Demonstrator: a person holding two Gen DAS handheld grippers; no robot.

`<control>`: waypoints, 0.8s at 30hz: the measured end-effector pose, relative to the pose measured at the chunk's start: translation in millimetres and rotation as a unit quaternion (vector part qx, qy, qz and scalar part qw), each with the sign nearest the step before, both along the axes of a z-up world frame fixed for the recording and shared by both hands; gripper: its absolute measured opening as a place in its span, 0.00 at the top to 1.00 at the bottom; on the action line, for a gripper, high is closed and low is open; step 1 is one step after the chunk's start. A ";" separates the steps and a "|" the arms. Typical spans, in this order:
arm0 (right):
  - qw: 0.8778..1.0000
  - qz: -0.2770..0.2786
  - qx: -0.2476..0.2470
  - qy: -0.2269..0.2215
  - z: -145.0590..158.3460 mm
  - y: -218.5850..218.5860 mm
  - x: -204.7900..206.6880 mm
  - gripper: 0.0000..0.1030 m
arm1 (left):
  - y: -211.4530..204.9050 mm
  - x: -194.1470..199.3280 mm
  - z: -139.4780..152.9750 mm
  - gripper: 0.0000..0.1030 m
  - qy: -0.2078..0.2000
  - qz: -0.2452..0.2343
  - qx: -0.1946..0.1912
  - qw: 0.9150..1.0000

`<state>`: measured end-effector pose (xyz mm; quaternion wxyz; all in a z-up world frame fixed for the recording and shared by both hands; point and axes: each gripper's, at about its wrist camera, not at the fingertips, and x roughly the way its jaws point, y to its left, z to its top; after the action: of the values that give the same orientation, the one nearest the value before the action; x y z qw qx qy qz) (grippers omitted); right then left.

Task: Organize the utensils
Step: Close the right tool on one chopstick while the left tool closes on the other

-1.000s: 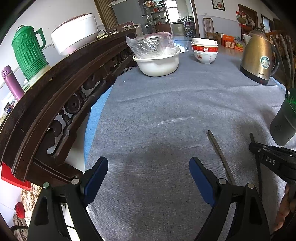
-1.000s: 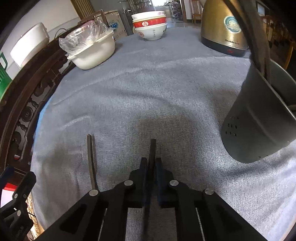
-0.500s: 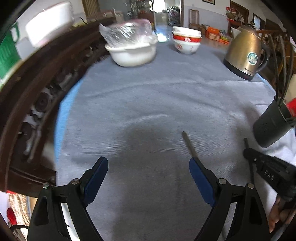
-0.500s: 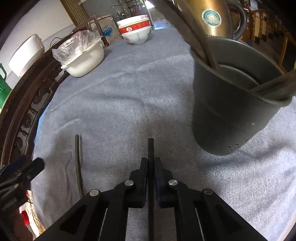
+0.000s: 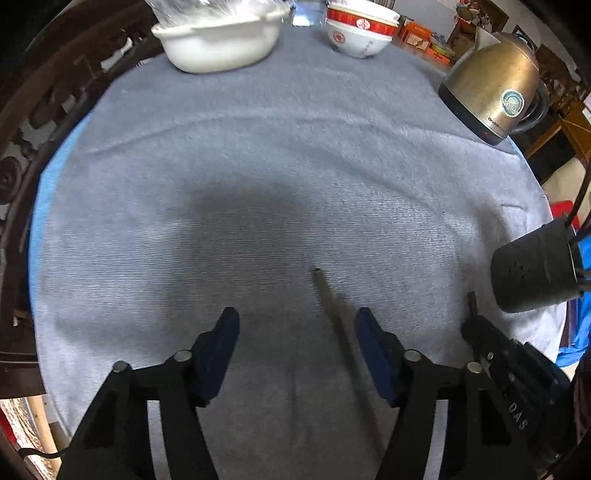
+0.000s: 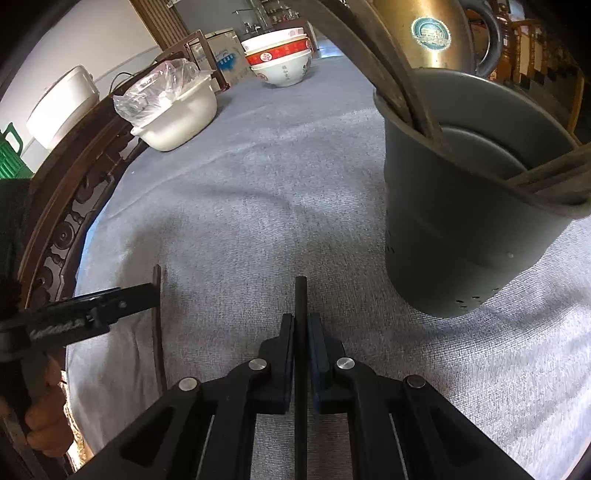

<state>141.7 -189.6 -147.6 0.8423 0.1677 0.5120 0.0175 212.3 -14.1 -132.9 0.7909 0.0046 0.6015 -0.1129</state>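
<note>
My right gripper (image 6: 301,325) is shut on a dark chopstick (image 6: 300,295) and holds it above the grey cloth, left of a dark grey utensil holder (image 6: 461,236) with several chopsticks in it. My left gripper (image 5: 295,332) is open, and a second dark chopstick (image 5: 330,306) lies on the cloth between its blue fingers (image 5: 373,350), nearer the right one. The holder (image 5: 532,273) stands at the right edge in the left wrist view, with the right gripper (image 5: 474,325) beside it. The left gripper (image 6: 147,291) shows over the lying chopstick (image 6: 158,332) in the right wrist view.
A brass kettle (image 5: 495,88) stands at the back right. Stacked red and white bowls (image 5: 360,31) and a white bowl with a plastic bag (image 5: 221,40) stand at the back. A carved dark wooden rail (image 6: 66,221) runs along the left.
My left gripper has moved right and forward over the lying chopstick, which is now between its fingers. My right gripper has lifted its chopstick closer to the holder.
</note>
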 end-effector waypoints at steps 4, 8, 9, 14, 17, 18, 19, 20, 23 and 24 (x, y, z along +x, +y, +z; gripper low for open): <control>1.000 0.003 -0.001 -0.001 0.1 -0.7 -0.3 0.91 | -5.7 7.1 -5.0 0.51 0.003 0.000 -0.006 1.000; 1.000 0.003 -0.007 -0.002 0.7 0.6 -0.4 0.91 | -11.0 13.5 -6.1 0.62 0.000 -0.007 -0.015 1.000; 1.000 0.003 -0.008 -0.002 0.9 0.7 -0.4 0.91 | -12.0 14.4 -6.4 0.69 -0.003 -0.007 -0.012 1.000; 1.000 0.002 -0.006 -0.001 1.2 1.3 -0.5 0.91 | -12.1 11.4 -10.4 0.89 0.003 -0.024 -0.034 0.999; 1.000 0.000 0.002 0.002 1.2 -1.1 -1.3 0.91 | -16.2 -0.9 -7.8 0.89 0.002 -0.048 -0.049 0.998; 1.000 -0.002 0.008 0.002 1.3 -2.7 -2.2 0.91 | -18.0 -9.0 -5.9 0.89 0.001 -0.059 -0.052 0.997; 1.000 -0.005 0.014 0.003 1.4 -4.4 -3.1 0.91 | -21.1 -14.9 -3.9 0.89 -0.002 -0.072 -0.054 0.996; 1.000 -0.009 0.020 0.004 1.6 -6.3 -4.0 0.91 | -23.6 -18.5 -1.8 0.89 -0.003 -0.080 -0.053 0.995; 1.000 -0.014 0.023 0.009 3.4 -9.4 -6.3 0.92 | -27.6 -21.4 0.0 0.88 -0.007 -0.101 -0.050 0.994; 0.999 -0.017 0.028 0.010 4.1 -11.1 -7.5 0.92 | -27.2 -20.9 -1.0 0.87 -0.005 -0.102 -0.046 0.994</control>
<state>134.2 -200.6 -143.5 0.8324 0.2000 0.5165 0.0163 191.4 -41.3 -133.9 0.7775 0.0304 0.5883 -0.2202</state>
